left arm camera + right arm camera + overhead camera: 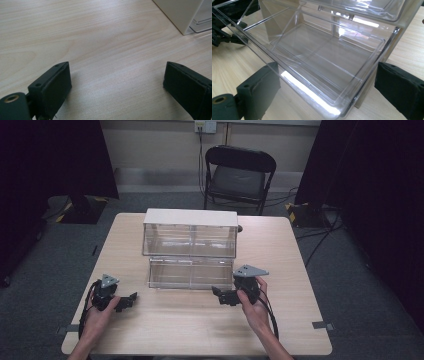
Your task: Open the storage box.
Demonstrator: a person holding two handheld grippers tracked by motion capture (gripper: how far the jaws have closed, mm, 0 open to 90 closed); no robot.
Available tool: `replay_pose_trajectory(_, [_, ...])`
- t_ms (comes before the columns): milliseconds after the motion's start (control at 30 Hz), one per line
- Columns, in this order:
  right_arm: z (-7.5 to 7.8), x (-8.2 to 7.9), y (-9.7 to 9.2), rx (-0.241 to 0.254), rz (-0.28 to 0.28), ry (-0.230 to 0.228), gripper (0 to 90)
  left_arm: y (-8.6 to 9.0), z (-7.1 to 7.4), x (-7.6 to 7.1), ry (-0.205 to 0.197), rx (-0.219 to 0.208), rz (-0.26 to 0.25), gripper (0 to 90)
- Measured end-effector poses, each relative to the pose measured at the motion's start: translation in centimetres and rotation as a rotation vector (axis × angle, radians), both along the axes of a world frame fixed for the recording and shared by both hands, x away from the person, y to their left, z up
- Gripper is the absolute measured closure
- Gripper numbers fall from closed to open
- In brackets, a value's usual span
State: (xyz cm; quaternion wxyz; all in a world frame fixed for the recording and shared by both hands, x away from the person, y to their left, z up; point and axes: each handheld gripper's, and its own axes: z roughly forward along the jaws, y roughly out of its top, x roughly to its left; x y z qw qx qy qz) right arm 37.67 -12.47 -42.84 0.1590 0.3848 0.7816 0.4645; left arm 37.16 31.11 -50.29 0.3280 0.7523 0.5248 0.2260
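Observation:
A white-topped cabinet (190,217) with clear plastic drawers stands mid-table. Its lower drawer (190,272) is pulled out toward me and looks empty. My right gripper (217,293) sits at the drawer's front right corner. In the right gripper view its jaws (327,77) stand wide apart, with the drawer's (317,50) front corner between them and neither pad pressing on it. My left gripper (131,299) rests low over the table at the front left. It is open (116,75) over bare wood, and a corner of the cabinet (180,12) lies beyond it.
The wooden table (200,330) has free room in front of the drawer and on both sides. A black folding chair (239,175) stands behind the table's far edge. Dark curtains hang left and right, and cables lie on the floor at the right.

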Motion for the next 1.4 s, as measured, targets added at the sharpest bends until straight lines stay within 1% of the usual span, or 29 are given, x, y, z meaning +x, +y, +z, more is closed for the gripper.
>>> replay_pose_trajectory(100, [0.1, 0.1, 0.0, -0.001, 0.004, -0.008, 5.0, 0.0, 0.0, 0.0, 0.0, 0.0, 0.0, 7.3])
replay_pose_trajectory(167, [0.2, 0.1, 0.0, 0.001, 0.004, 0.0, 4.8, 0.0, 0.0, 0.0, 0.0, 0.0, 0.0, 7.4])
replay_pose_trajectory(333, [0.2, 0.1, 0.0, 0.005, 0.004, 0.003, 4.2, 0.0, 0.0, 0.0, 0.0, 0.0, 0.0, 7.4])
replay_pose_trajectory(733, [0.6, 0.5, 0.1, 0.014, 0.01, -0.004, 0.3, 0.0, 0.0, 0.0, 0.0, 0.0, 0.0, 7.4])
replay_pose_trajectory(900, [0.6, 0.6, 0.3, 0.018, 0.015, -0.004, 0.0, 0.0, 0.0, 0.0, 0.0, 0.0, 0.0, 7.4])
replay_pose_trajectory(1000, [0.6, 0.7, 0.4, 0.019, 0.013, -0.008, 0.0, 0.0, 0.0, 0.0, 0.0, 0.0, 0.0, 7.3])
replay_pose_trajectory(1033, [0.6, 0.7, 0.4, 0.016, -0.004, -0.007, 0.0, 0.0, 0.0, 0.0, 0.0, 0.0, 0.0, 7.3])
replay_pose_trajectory(1100, [0.5, 0.9, 0.5, 0.019, -0.009, -0.004, 0.0, 0.0, 0.0, 0.0, 0.0, 0.0, 0.0, 7.4])
replay_pose_trajectory(1400, [0.9, 1.1, 0.6, 0.018, -0.008, -0.012, 0.0, 0.0, 0.0, 0.0, 0.0, 0.0, 0.0, 7.4])
